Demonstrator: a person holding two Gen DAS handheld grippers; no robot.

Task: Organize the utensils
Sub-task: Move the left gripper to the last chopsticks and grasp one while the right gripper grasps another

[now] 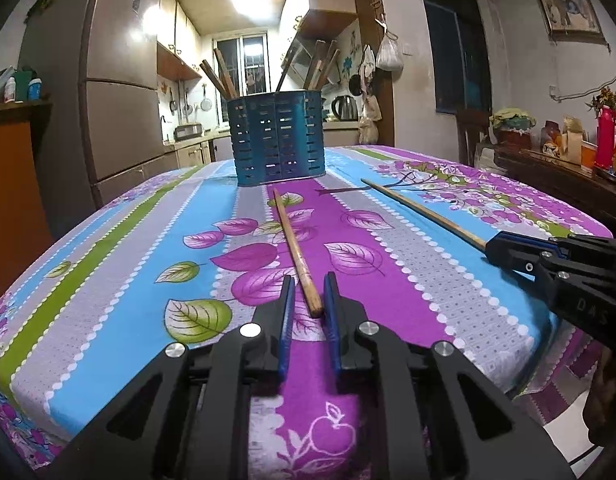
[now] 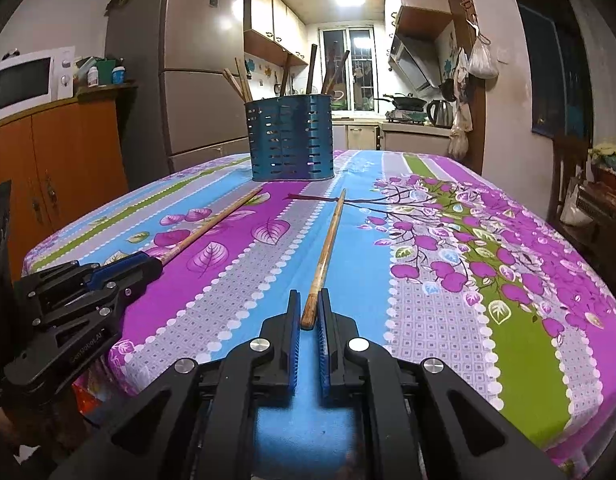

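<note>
Two wooden chopsticks lie on the flowered tablecloth. My left gripper stands around the near end of one chopstick, its jaws narrowly apart, the stick touching the right pad. My right gripper stands around the near end of the other chopstick, also with a small gap. Each gripper shows in the other view: the right gripper at the right, the left gripper at the left. A blue slotted utensil holder with several wooden utensils stands at the table's far end; it also shows in the right wrist view.
The tablecloth drops off at the left and near edges. A fridge and an orange cabinet with a microwave stand left. A dark sideboard with bottles stands right. The kitchen lies behind.
</note>
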